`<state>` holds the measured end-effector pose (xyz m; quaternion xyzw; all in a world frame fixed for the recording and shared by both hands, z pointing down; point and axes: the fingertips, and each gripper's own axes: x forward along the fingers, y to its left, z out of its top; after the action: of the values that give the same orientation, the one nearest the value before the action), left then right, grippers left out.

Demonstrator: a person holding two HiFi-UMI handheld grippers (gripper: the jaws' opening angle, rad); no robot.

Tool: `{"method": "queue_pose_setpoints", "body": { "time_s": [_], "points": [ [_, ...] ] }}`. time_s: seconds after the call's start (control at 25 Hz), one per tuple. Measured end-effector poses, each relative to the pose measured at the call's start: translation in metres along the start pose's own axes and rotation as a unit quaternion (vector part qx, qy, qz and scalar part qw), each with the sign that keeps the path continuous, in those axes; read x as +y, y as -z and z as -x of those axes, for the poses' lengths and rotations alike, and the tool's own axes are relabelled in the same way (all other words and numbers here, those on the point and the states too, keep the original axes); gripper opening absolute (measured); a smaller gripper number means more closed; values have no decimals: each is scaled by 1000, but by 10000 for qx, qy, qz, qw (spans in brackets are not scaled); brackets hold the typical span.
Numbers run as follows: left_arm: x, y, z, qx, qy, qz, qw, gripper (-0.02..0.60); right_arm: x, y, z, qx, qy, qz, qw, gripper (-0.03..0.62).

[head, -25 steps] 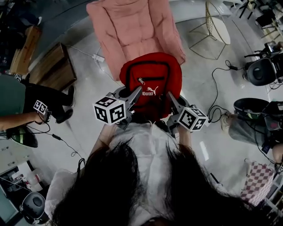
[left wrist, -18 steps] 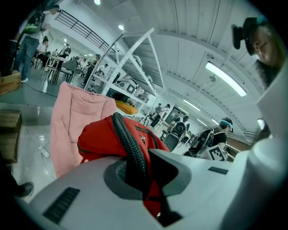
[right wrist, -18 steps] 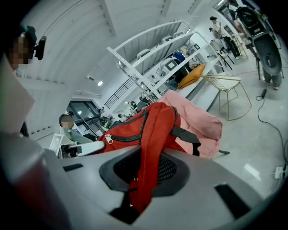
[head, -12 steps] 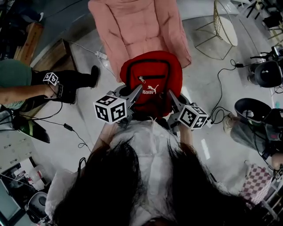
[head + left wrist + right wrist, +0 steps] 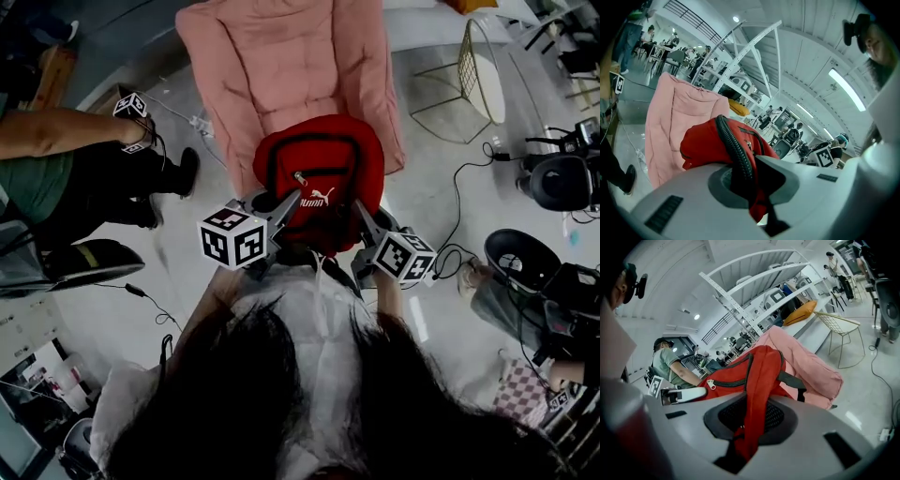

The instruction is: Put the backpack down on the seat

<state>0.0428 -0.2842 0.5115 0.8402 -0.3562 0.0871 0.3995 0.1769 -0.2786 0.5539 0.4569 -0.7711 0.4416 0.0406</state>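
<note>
head view: the red fabric backpack with black zip trim [image 5: 323, 173] hangs at frame centre, its top overlapping the lower edge of the pink padded lounge seat [image 5: 281, 66] that fills the upper middle. the left gripper [image 5: 284, 204] is pinched tight on the bag's zip edge at lower left. the right gripper [image 5: 364, 214] is clamped on a fold of red fabric at lower right. each gripper view shows cloth between the jaws. the bag lies just above both grippers in the picture, its long axis running up the frame in line with the seat, both hands equally near. whether it touches the cushion i cannot tell; the set-down seems to call for carrying it up-frame and lowering.
</note>
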Motion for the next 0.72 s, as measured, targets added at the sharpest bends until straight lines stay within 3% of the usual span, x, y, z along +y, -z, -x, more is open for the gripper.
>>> {"method": "queue_pose_setpoints", "body": {
  "time_s": [0.24,0.4,0.72],
  "points": [
    [56,-48,-9,50,37,102,9999,52,12,-29,-67,156,147,-41,9998,69],
    [83,-76,-39,38,37,183,9998,52,-3,-57,-102,221,241,-28,9995,69],
    [126,-116,-64,-23,-94,66,9999,52,-13,-84,-158,177,251,-128,9994,69]
  ]
}}
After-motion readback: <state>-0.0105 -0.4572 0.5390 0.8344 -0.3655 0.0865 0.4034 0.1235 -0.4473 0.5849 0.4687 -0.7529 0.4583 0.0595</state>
